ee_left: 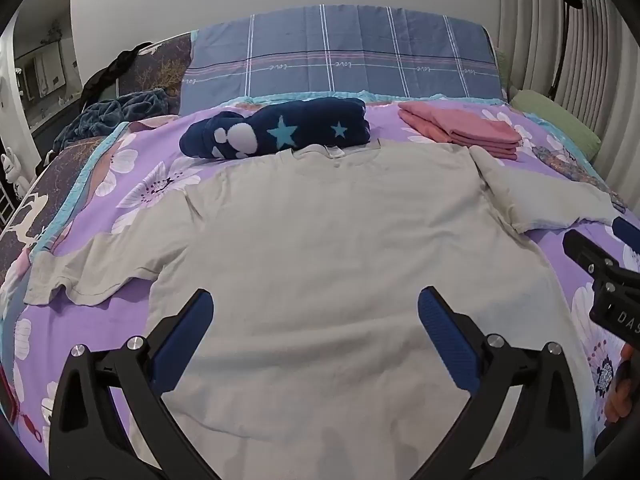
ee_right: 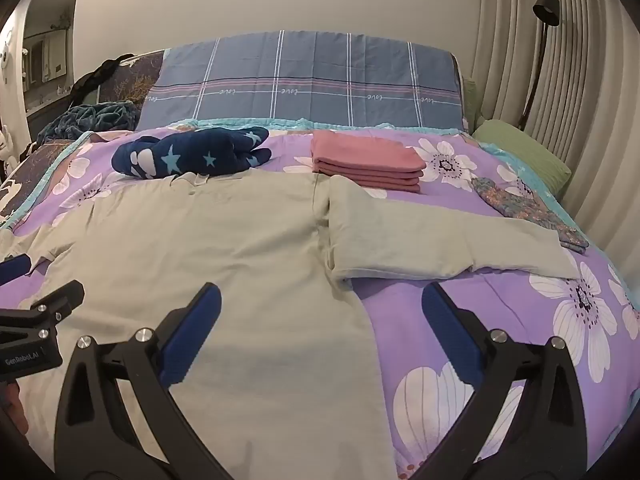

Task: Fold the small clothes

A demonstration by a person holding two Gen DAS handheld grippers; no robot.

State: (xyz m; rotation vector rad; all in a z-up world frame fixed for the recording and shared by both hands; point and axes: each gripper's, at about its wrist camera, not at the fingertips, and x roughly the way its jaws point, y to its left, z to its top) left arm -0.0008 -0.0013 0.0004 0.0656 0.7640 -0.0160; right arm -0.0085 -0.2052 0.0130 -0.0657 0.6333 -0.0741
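I count one pale grey T-shirt (ee_left: 320,248), one folded pink stack (ee_left: 464,130), one rolled navy star-print blanket (ee_left: 280,130), one small floral-patterned cloth (ee_right: 532,208) and one green pillow (ee_right: 524,152), all on the purple flowered bedspread (ee_left: 156,184). Behind them I see one blue checked pillow (ee_left: 340,56) upright at 12 o'clock, and one lamp (ee_right: 546,8) at 1 o'clock by the curtain.

The T-shirt lies flat in the middle of the bedspread, collar toward 12 o'clock and touching the navy blanket, hem toward 6 o'clock under my tongs. Both short sleeves are spread out: one reaches toward 9 o'clock in the left wrist view, the other toward 3 o'clock, its end lying over the edge of the floral cloth in the right wrist view. The fabric is plain, with shallow creases across the body and a seam line at each shoulder.

My left gripper (ee_left: 314,320) has its blue pads spread wide above the shirt's lower body, holding nothing. My right gripper (ee_right: 320,312) is spread wide too, straddling the shirt's side edge, one pad over cloth and the other over the bedspread, pinching nothing. The pink stack sits at 1 o'clock, just beyond the shoulder.
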